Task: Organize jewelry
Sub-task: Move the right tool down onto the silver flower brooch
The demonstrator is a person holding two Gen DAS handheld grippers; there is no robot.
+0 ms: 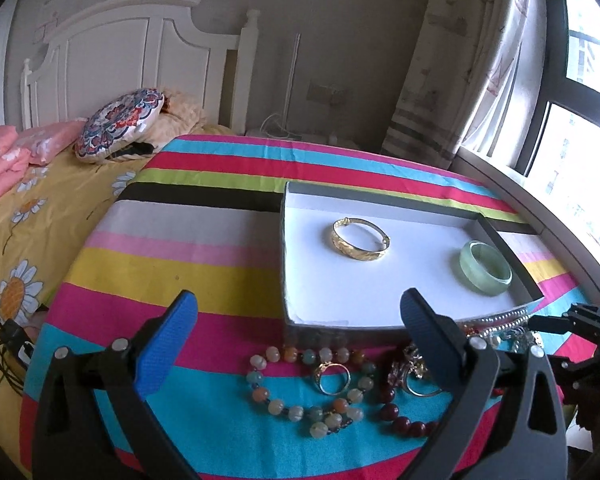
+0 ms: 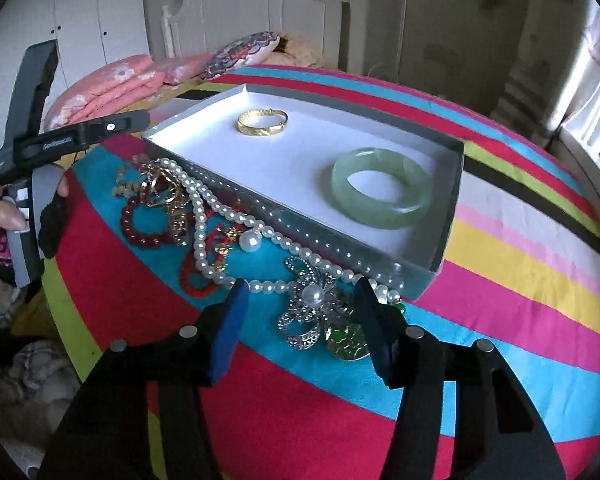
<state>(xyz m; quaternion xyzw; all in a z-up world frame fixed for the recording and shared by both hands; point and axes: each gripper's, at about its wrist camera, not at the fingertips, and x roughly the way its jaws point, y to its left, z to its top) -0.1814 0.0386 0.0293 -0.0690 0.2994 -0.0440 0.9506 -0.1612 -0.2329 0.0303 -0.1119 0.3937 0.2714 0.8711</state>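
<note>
A shallow white box [image 1: 340,292] on the striped cloth holds a gold bangle [image 1: 356,254] and a pale green jade bangle [image 1: 482,282]. In front of it lies loose jewelry: a pastel bead bracelet [image 1: 276,354], a gold ring [image 1: 325,368] and dark red beads [image 1: 400,420]. My left gripper [image 1: 298,300] is open wide above this pile, holding nothing. In the right wrist view, my right gripper [image 2: 302,286] is open and straddles a silver pearl brooch [image 2: 312,304], its pads clear of it. A pearl necklace [image 2: 200,216] and a green pendant [image 2: 346,344] lie beside the brooch.
The box [image 2: 292,168] sits on a round table with a striped cloth [image 2: 500,280]. A bed with pink pillows [image 1: 4,156] is on the left and a window [image 1: 580,160] on the right. A hand [image 2: 4,212] holds the left gripper's handle.
</note>
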